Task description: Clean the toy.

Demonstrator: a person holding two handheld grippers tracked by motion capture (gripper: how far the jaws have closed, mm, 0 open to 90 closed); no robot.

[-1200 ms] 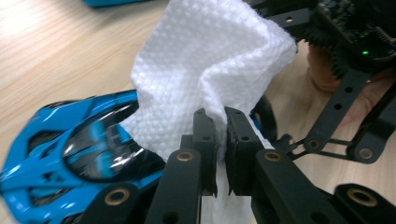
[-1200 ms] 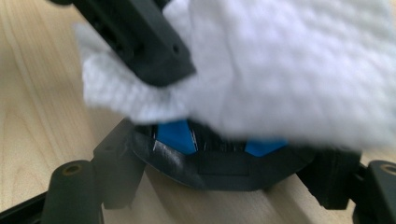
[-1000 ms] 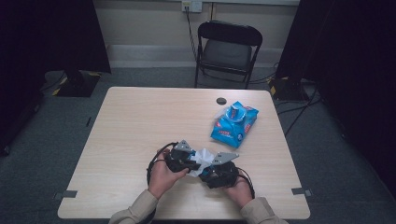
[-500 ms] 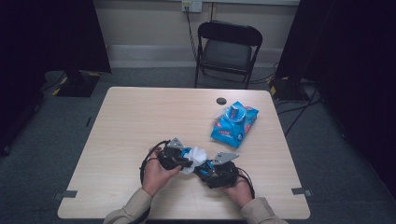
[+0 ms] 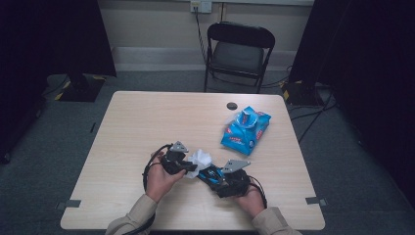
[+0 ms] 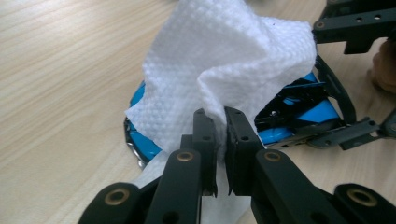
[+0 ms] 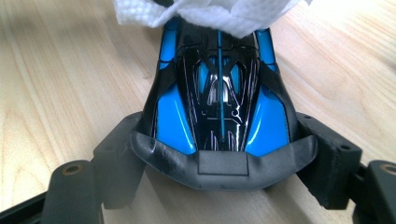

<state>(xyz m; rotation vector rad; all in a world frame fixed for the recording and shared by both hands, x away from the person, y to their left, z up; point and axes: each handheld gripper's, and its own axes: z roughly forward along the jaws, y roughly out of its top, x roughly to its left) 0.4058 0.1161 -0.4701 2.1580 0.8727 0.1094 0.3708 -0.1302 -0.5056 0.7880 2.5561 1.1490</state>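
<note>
A blue wipes packet is seen right of centre on the table. A small dark disc lies just above it. A black folding chair is placed at upper centre.

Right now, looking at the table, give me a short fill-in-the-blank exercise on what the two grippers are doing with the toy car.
1. The left gripper is shut on a white ____.
2. The right gripper clamps a blue and black toy ____.
3. The wipe is draped over the car's ____ end, away from the right gripper.
4. The blue wipes pack lies on the ____.

Missing words: wipe; car; far; table
</note>
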